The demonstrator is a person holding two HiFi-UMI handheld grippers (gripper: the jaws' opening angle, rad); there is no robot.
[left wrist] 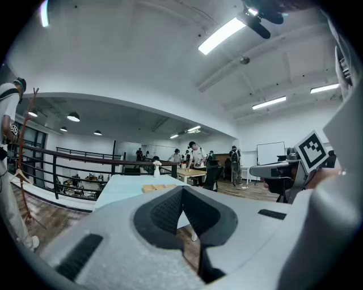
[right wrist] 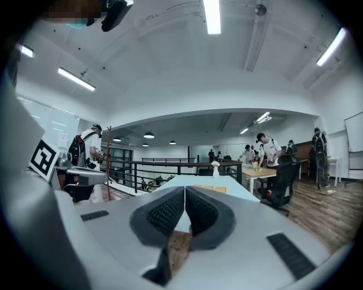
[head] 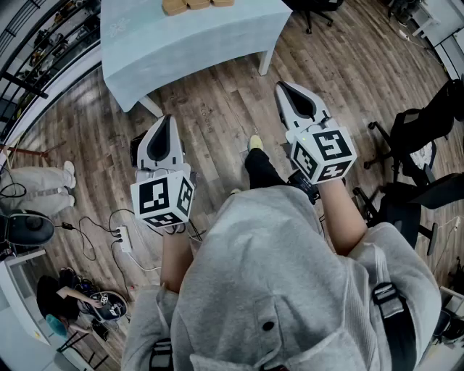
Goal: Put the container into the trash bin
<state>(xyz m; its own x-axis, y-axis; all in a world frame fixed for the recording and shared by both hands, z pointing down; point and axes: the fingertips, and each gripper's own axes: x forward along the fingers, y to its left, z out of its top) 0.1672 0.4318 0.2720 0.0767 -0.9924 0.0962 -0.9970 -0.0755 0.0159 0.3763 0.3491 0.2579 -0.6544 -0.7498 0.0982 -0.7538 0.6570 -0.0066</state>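
Several tan containers [head: 197, 4] lie in a row on the far part of a pale blue table [head: 188, 36]. They also show beyond the jaws in both gripper views, as tan containers [left wrist: 159, 187] and tan containers [right wrist: 207, 187]. My left gripper [head: 168, 119] and right gripper [head: 279, 85] are held level above the wooden floor, short of the table's near edge. Both are shut with nothing between the jaws. The left gripper [left wrist: 182, 190] and the right gripper [right wrist: 185, 190] each point at the table. I cannot make out a trash bin.
Black office chairs [head: 424, 138] stand to the right. A power strip with cables [head: 122, 238] lies on the floor at the left. A railing [head: 36, 65] runs along the far left, and a person's legs [head: 36, 177] stand near it. A white bottle [right wrist: 215, 168] sits on the table.
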